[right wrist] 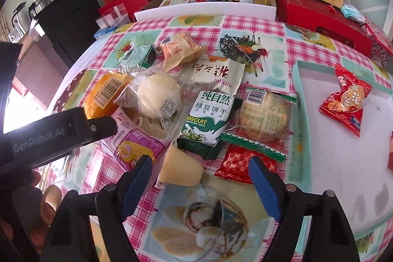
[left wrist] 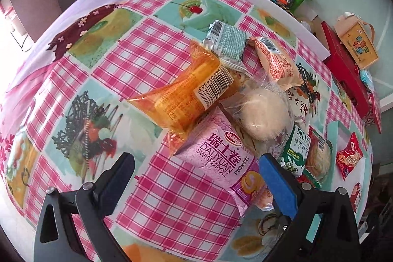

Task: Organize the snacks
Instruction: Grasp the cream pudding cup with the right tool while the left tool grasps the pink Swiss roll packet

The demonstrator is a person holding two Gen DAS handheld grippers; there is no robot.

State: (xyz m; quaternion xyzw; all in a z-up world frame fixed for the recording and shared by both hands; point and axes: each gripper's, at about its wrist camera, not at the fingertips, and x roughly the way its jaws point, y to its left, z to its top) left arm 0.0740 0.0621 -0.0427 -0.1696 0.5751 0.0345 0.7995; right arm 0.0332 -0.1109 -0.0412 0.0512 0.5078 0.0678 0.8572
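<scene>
a heap of wrapped snacks lies mid-frame on the checked tabletop (left wrist: 157, 200) in both views, with the pink swiss roll packet (left wrist: 221, 158) at its near edge and the green biscuit packet (right wrist: 208, 119) beside a clear-wrapped round bun (right wrist: 157, 92). the left gripper (left wrist: 196, 171) has its jaws spread wide with the pink packet lying partly between them, untouched. the right gripper (right wrist: 199, 173) hangs with jaws partly open over a pale cup-shaped snack (right wrist: 181, 168) without pinching it, while a red packet (right wrist: 346, 100) lies in the teal tray (right wrist: 298, 114) at right.
</scene>
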